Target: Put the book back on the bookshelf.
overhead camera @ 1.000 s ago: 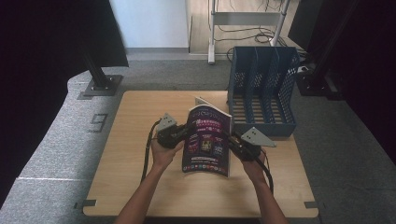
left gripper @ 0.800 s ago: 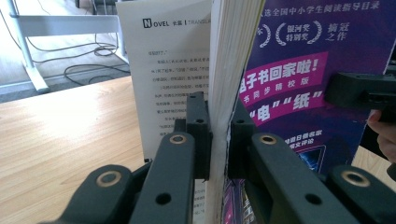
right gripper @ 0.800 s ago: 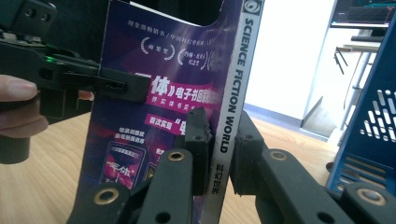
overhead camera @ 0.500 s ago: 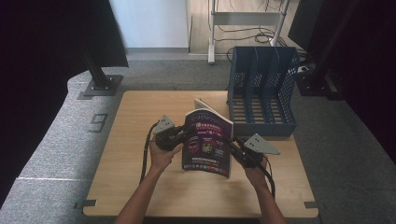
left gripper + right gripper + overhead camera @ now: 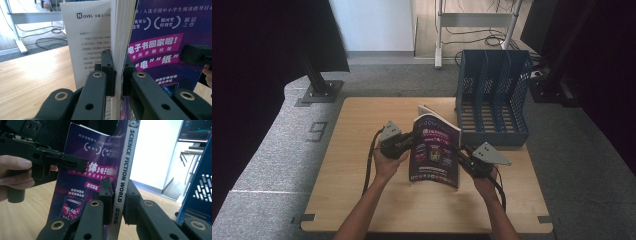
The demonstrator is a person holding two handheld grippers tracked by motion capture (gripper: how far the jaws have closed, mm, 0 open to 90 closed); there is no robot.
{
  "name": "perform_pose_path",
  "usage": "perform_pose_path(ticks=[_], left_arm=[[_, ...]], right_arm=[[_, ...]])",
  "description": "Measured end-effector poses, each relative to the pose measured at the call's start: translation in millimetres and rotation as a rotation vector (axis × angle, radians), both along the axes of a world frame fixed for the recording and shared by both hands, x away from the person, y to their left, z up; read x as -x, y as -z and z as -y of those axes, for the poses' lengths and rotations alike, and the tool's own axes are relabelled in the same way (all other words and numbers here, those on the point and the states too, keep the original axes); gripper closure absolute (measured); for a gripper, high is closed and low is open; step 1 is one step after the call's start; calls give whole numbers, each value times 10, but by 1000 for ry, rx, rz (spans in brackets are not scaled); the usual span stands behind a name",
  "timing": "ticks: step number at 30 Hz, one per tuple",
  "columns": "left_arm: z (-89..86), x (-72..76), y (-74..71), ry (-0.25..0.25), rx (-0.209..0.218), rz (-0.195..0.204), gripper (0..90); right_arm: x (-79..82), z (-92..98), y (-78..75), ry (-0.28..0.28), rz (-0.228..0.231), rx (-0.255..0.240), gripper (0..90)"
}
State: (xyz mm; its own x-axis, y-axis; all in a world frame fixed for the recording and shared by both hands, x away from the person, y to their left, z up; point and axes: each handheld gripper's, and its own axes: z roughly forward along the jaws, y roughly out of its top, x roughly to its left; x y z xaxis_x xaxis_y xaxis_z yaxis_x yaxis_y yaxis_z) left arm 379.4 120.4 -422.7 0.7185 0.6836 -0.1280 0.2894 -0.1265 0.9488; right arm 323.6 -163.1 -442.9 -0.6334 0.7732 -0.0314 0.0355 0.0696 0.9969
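Paperback w/ glossy purple cover, held upright over the middle of the tabletop, just in front of the blue file rack. Cover: magenta banner, white print, silver spine strip w/ black lettering. Page block: matte off-white, thin stacked edges; one white text leaf stands apart from the block on the far side.

Left gripper: fingers pinching the page block at its fore-edge; its jaws have just been closing on it. Right gripper: fingers pinching the spine, one each side. Gripper bodies: black moulded plastic, matte, brass-ringed pivot holes; grey three-cornered plate on top of each in the high view.

Tabletop: pale wood grain, smooth, rounded corners. Rack: rigid plastic, perforated walls, four upright slots, at the far right corner of the tabletop.

Hidden/unclear: book's lower edge is cut off in both gripper views; contact w/ tabletop cannot be told. Small cover print illegible in the high view. Rack is cropped at the frame edge in the right gripper view. Far room: cables, white stand legs, blurred.
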Motion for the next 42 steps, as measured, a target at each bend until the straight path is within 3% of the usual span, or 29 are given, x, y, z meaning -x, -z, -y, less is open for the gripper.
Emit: perform_pose_path(ticks=[5,11,23,29,36,42], left_arm=[[3,-34,-8,-7,4,-3,857],[-3,52,5,1,25,14,828],[-22,54,75,-42,-7,-1,566],[-1,-1,88,-71,-22,-24,345],[42,-25,58,-57,-35,-22,255],[37,-58,64,-44,-20,-36,202]], right_arm=[[-58,-13,-6,14,5,3,802],[18,31,11,1,5,2,802],[145,74,21,-26,6,-3,806],[202,61,47,-36,11,9,812],[243,58,39,-44,16,12,812],[251,64,42,-49,14,9,812]])
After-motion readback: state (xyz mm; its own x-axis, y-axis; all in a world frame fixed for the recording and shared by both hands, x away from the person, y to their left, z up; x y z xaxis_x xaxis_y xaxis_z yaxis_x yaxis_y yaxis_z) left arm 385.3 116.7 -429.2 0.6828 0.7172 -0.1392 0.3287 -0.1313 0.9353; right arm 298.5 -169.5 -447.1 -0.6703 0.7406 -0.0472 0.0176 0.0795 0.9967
